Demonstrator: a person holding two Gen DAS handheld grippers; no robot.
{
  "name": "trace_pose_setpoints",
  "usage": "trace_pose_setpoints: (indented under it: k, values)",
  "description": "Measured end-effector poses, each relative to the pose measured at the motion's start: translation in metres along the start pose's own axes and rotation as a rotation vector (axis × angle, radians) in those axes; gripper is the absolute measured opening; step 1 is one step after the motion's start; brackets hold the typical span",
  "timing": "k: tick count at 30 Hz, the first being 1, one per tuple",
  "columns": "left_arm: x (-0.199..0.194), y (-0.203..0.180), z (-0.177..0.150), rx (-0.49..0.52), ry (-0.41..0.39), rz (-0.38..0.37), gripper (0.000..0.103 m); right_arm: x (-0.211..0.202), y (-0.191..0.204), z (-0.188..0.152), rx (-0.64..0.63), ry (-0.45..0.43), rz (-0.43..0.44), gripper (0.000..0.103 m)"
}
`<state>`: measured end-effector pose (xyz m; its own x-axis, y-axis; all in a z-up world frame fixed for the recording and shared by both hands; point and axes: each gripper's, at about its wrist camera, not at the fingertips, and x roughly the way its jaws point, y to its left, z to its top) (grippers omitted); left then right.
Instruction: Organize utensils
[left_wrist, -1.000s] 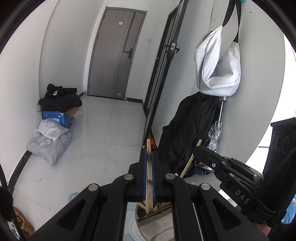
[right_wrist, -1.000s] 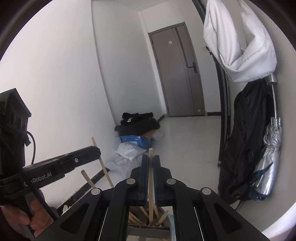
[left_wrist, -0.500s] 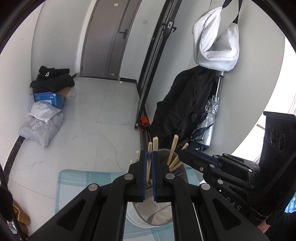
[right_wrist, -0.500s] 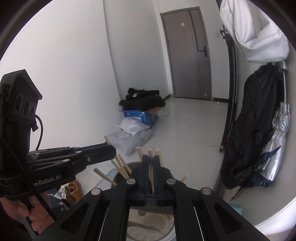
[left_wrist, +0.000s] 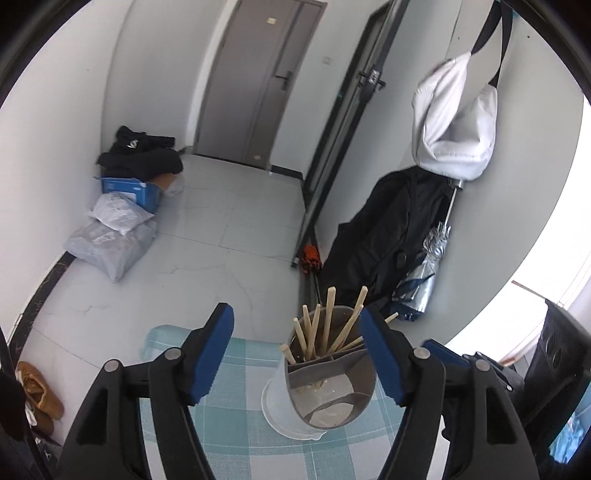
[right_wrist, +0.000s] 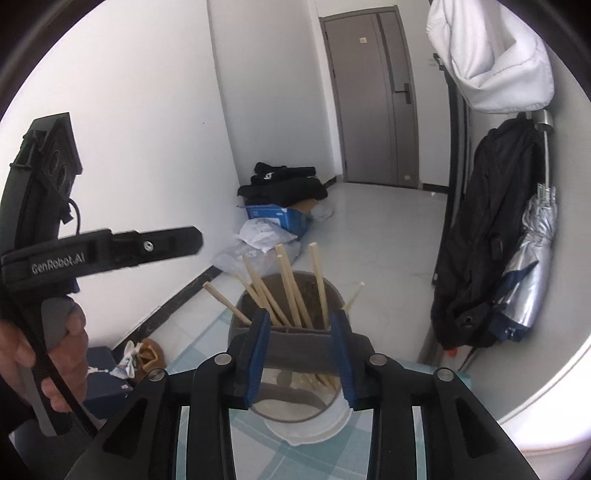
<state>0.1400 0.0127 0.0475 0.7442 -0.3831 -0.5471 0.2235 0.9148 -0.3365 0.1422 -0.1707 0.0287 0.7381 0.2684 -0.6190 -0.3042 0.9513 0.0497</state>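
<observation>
A grey utensil holder (left_wrist: 328, 384) with inner dividers stands on a white base on a teal checked tablecloth (left_wrist: 236, 435). Several wooden chopsticks (left_wrist: 327, 325) stand upright in its back compartment. My left gripper (left_wrist: 297, 354) is open wide and empty, just above and in front of the holder. In the right wrist view the holder (right_wrist: 295, 317) and chopsticks (right_wrist: 288, 284) sit just beyond my right gripper (right_wrist: 299, 354), which is open and empty. The left gripper's body (right_wrist: 110, 247) shows at the left of that view.
The table's far edge drops to a tiled floor (left_wrist: 221, 236). Parcels and a blue box (left_wrist: 122, 206) lie by the left wall. A black coat (left_wrist: 388, 236), a folded umbrella (left_wrist: 428, 266) and a white bag (left_wrist: 454, 122) hang on the right wall.
Both grippers were shut on a chopstick each and lowered them into the holder. Both have now opened, and the chopsticks stand in the holder.
</observation>
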Motion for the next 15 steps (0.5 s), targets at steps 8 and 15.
trace_pose_setpoints:
  k: [8, 15]
  values:
    - [-0.053, -0.015, -0.004, 0.009, -0.092, 0.069, 0.087, -0.057, 0.008, -0.002, 0.034, -0.094, -0.024, 0.057]
    - [-0.088, -0.022, -0.015, 0.012, -0.165, 0.098, 0.101, -0.102, 0.029, -0.007, 0.031, -0.181, -0.037, 0.076]
